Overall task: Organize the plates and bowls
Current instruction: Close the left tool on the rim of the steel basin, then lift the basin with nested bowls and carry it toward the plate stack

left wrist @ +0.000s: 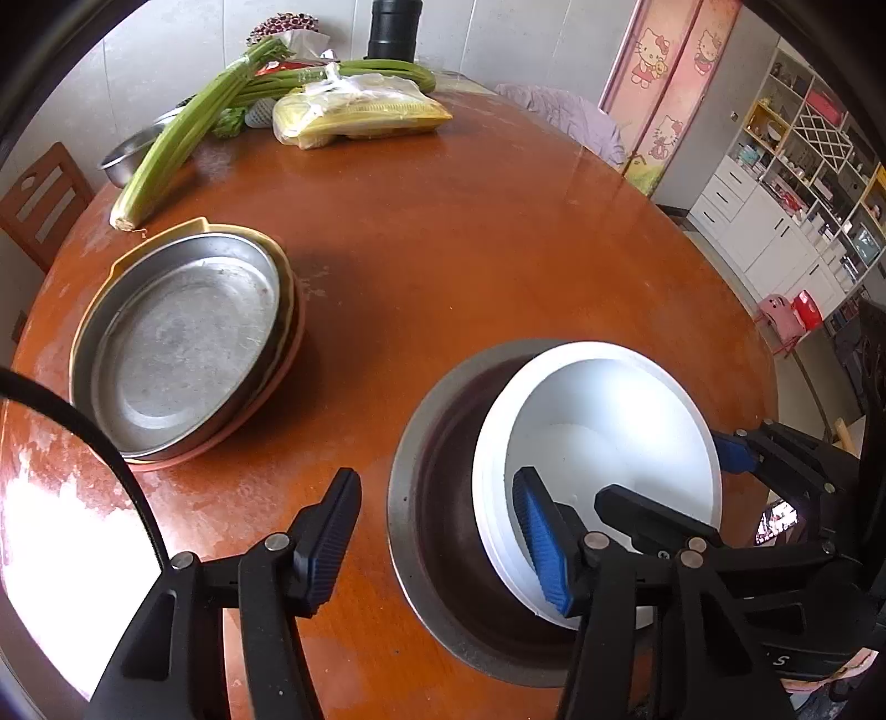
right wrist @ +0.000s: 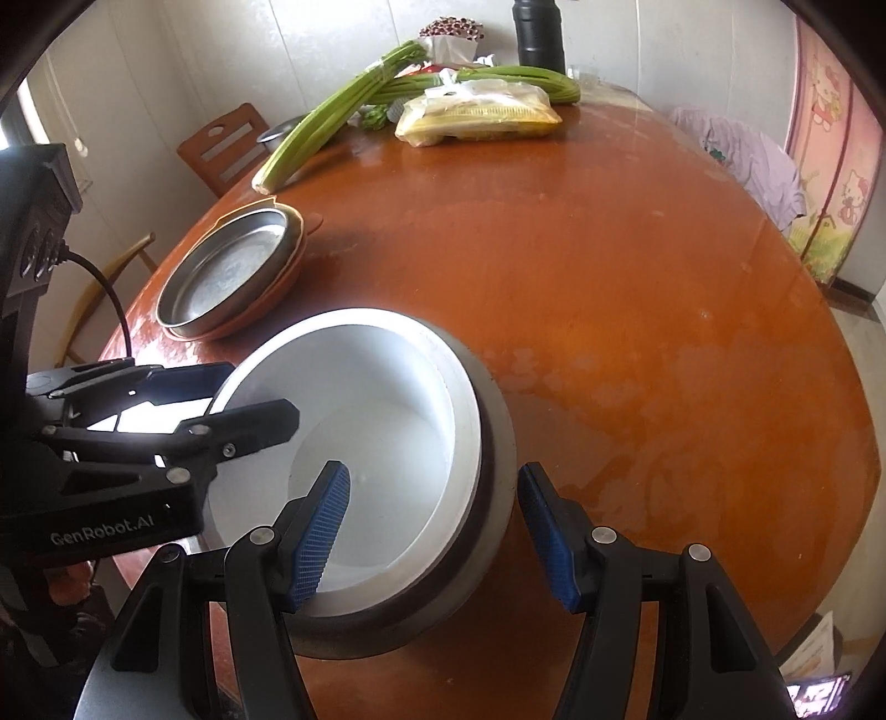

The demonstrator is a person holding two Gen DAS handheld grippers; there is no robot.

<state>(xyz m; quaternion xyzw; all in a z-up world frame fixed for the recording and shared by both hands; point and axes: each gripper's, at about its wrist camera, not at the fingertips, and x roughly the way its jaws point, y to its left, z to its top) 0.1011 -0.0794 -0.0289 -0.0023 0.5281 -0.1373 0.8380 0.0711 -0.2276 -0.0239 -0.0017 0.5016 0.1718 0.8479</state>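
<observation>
A white bowl [left wrist: 609, 421] [right wrist: 376, 387] sits nested inside a larger steel bowl [left wrist: 443, 443] [right wrist: 498, 443] on the round wooden table [left wrist: 470, 249]. My left gripper [left wrist: 437, 545] [right wrist: 255, 396] is open and straddles both rims, one finger outside the steel wall and one inside the white bowl. My right gripper [right wrist: 437, 537] [left wrist: 659, 471] straddles the opposite side the same way, also open, its pads clear of the walls. To the left stands a stack of plates [left wrist: 183, 343] [right wrist: 232, 266]: a steel plate on top of yellow and orange ones.
At the table's far end lie celery stalks [left wrist: 183, 133], a plastic bag of yellow food [left wrist: 360, 111], a small steel bowl [left wrist: 124, 158] and a black flask [left wrist: 393, 27]. A wooden chair [left wrist: 44, 199] stands at the left, a purple cloth [left wrist: 565, 111] at the far right edge.
</observation>
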